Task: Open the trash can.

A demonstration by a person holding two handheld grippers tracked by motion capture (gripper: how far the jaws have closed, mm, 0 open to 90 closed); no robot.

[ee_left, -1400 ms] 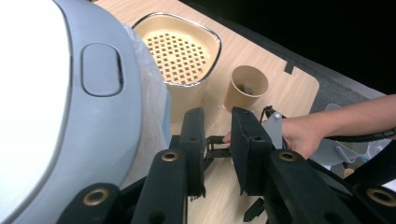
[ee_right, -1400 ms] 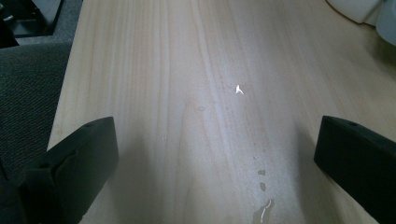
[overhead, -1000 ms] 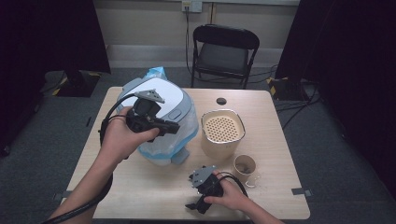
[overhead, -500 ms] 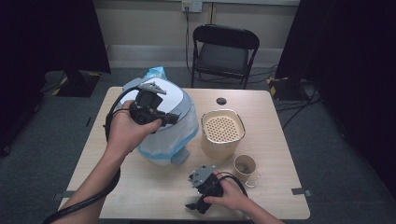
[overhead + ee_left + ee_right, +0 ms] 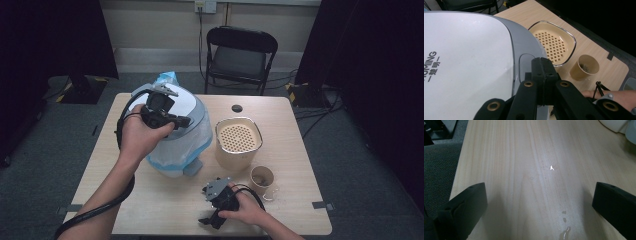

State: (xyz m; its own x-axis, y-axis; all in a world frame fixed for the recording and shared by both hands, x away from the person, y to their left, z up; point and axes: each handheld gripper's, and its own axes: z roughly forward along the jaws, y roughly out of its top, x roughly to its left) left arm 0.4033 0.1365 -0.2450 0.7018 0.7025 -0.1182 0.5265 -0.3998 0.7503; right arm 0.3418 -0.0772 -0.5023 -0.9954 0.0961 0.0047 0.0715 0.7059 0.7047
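A white and grey lidded appliance (image 5: 175, 130) stands in a clear plastic bag at the table's left middle. My left gripper (image 5: 184, 120) hovers over its lid (image 5: 469, 62). In the left gripper view its jaws are pressed together with nothing between them, and the gripper (image 5: 543, 63) points at a small recessed panel (image 5: 525, 62) on the lid's edge. My right gripper (image 5: 206, 220) lies on the table near the front edge in a hand. The right gripper (image 5: 539, 195) stands wide open over bare wood.
A beige pot with a perforated insert (image 5: 238, 140) stands right of the appliance, and a paper cup (image 5: 262, 178) sits in front of it. A small dark disc (image 5: 237, 108) lies near the back edge. A folding chair (image 5: 240, 57) stands behind the table. Water drops (image 5: 564, 230) are on the wood.
The left hand has carried its gripper a little toward the back, higher over the appliance's lid. The right hand and gripper have stayed where they were.
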